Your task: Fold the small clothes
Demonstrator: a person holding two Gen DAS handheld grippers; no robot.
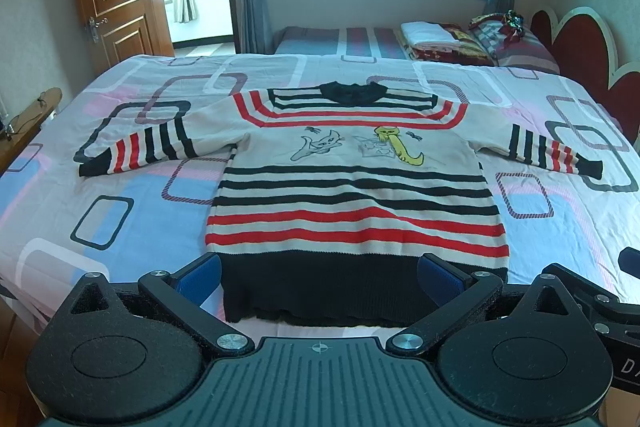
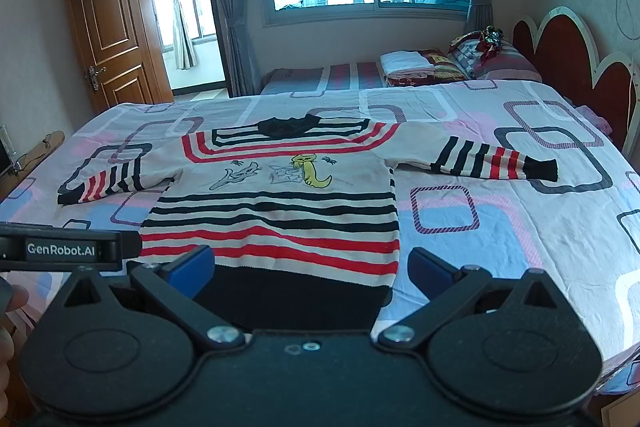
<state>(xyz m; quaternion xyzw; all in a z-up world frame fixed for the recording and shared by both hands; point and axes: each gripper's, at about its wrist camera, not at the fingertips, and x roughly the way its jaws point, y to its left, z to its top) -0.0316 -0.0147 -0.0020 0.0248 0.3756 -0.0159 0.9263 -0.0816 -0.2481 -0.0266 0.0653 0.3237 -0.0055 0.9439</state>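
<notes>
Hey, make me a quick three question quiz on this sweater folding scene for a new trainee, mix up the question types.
1. True or false: the striped sweater lies spread flat on the bed with both sleeves out to the sides.
2. Multiple choice: the left gripper is A) shut on the hem, B) open and holding nothing, C) shut on a sleeve.
3. Fill the gap: the band along the sweater's hem, nearest the right gripper, is coloured ____.

Key: 1 true; 2 B; 3 black.
</notes>
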